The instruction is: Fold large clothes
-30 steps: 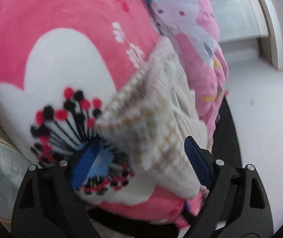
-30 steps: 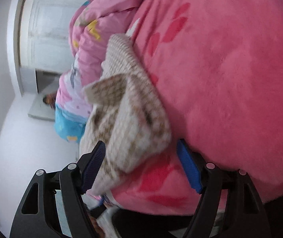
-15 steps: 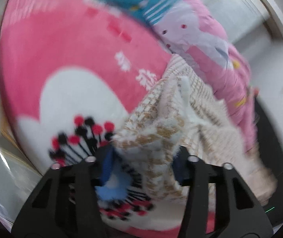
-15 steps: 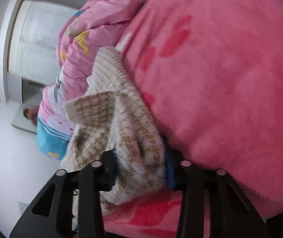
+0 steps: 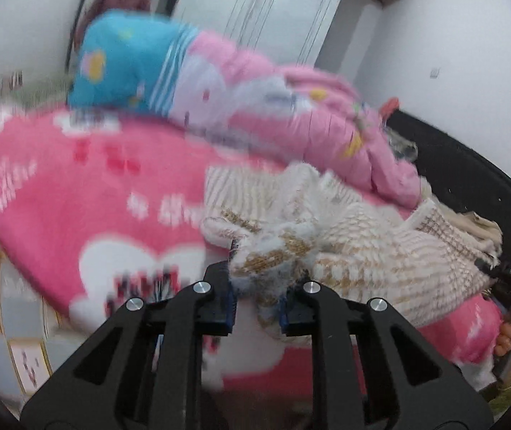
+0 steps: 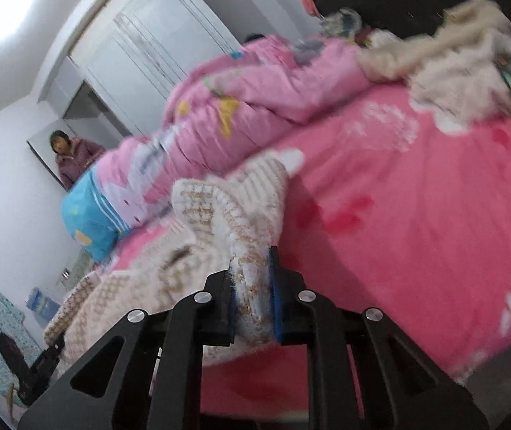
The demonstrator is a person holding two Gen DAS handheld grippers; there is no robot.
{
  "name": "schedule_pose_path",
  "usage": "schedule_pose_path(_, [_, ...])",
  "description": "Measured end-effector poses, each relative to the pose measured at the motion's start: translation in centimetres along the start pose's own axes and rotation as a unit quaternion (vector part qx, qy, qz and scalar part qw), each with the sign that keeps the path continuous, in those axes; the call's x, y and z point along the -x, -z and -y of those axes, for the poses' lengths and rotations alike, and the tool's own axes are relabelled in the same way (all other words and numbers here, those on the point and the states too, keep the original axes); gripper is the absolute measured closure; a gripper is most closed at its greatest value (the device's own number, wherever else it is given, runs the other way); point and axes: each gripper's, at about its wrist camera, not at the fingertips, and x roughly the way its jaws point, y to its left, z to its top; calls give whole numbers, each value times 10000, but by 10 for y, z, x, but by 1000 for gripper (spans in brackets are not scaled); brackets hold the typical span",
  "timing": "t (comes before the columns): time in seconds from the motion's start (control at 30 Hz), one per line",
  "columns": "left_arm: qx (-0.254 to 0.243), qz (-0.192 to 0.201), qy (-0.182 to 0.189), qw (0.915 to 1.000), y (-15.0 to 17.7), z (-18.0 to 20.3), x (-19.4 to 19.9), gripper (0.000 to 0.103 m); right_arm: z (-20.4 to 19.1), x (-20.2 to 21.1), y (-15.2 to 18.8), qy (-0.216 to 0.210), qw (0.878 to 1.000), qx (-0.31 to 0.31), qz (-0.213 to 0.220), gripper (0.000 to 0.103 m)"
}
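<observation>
A pink blanket (image 5: pixel 76 197) with white hearts covers the bed, and a rolled pink and blue quilt (image 5: pixel 219 86) lies along its far side. The cream and tan knitted garment (image 5: pixel 380 251) lies on the blanket just beside the quilt, its long axis running from one gripper to the other. The left gripper (image 5: pixel 257 297) is clenched on one fluffy end of it. The right gripper (image 6: pixel 253 294) pinches the other end.
</observation>
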Motion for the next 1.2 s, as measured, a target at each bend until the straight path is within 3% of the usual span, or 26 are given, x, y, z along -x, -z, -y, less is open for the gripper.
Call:
schedule_pose_path(0.07, [310, -486, 3, 9983, 19, -26, -20, 76, 29, -18, 27, 121, 9986, -8, -516, 86])
schedule_pose_path(0.1, [588, -777, -7, 9952, 30, -43, -32, 68, 45, -32, 41, 292, 9956, -61, -888, 84])
schedule_pose_path(0.13, [823, -988, -147, 9916, 38, -58, -39, 67, 61, -45, 54, 453, 9897, -104, -1354, 82])
schedule_pose_path(0.2, [1246, -1216, -152, 9846, 47, -85, -39, 61, 72, -43, 60, 162, 9877, -190, -1544, 70])
schedule_pose_path(0.27, [1499, -1111, 26, 9824, 43, -98, -30, 52, 68, -23, 50, 257, 9894, 69, -1431, 58])
schedule_pose_path(0.3, [1447, -901, -68, 9853, 38, -102, -18, 47, 65, -14, 44, 346, 9907, 201, -1303, 48])
schedule_pose_path(0.43, [1083, -562, 14, 9925, 17, -93, -4, 43, 48, -3, 15, 141, 9934, 493, -1028, 45])
schedule_pose_path(0.57, [396, -809, 98, 9959, 3, -59, -31, 43, 20, -43, 5, 85, 9867, 1058, -1234, 45])
schedule_pose_path(0.63, [-88, -1132, -188, 9934, 3, -40, -57, 43, 9, -67, 4, 113, 9827, 1315, -1302, 45])
schedule_pose_path(0.7, [-468, -1176, -513, 9906, 2, -28, -78, 43, -2, -94, 1, 321, 9796, 1533, -1260, 45])
schedule_pose_path(0.77, [-663, -1123, -586, 9897, 1, -21, -90, 46, -8, -108, 0, 336, 9787, 1632, -1203, 45])
schedule_pose_path(0.8, [-729, -1042, -560, 9903, 1, -18, -93, 54, -12, -112, 0, 274, 9787, 1666, -1165, 54])
schedule_pose_path(0.83, [-805, -1018, -553, 9900, 1, -16, -96, 74, -15, -112, 0, 272, 9787, 1712, -1103, 67])
schedule_pose_path(0.87, [-1006, -1013, -639, 9877, 2, -12, -98, 83, -19, -111, 0, 468, 9775, 1795, -1006, 92])
schedule_pose_path(0.9, [-1209, -985, -700, 9853, 4, -7, -96, 93, -20, -106, -2, 522, 9788, 1761, -912, 96])
schedule_pose_path(0.97, [-1181, -805, -430, 9888, 0, -4, -79, 94, -17, -82, -7, 330, 9857, 1557, -558, 97])
schedule_pose_path(1.03, [-830, -468, -26, 9954, -12, -9, -48, 94, -15, -45, -11, 179, 9895, 1437, 15, 98])
schedule_pose_path(1.13, [-356, -12, 242, 9991, -25, -27, -22, 94, -4, -14, -17, 113, 9915, 1142, 617, 99])
schedule_pose_path(1.2, [-146, -70, 228, 9996, -31, -39, -34, 94, 11, -14, -24, 234, 9931, 880, 742, 99])
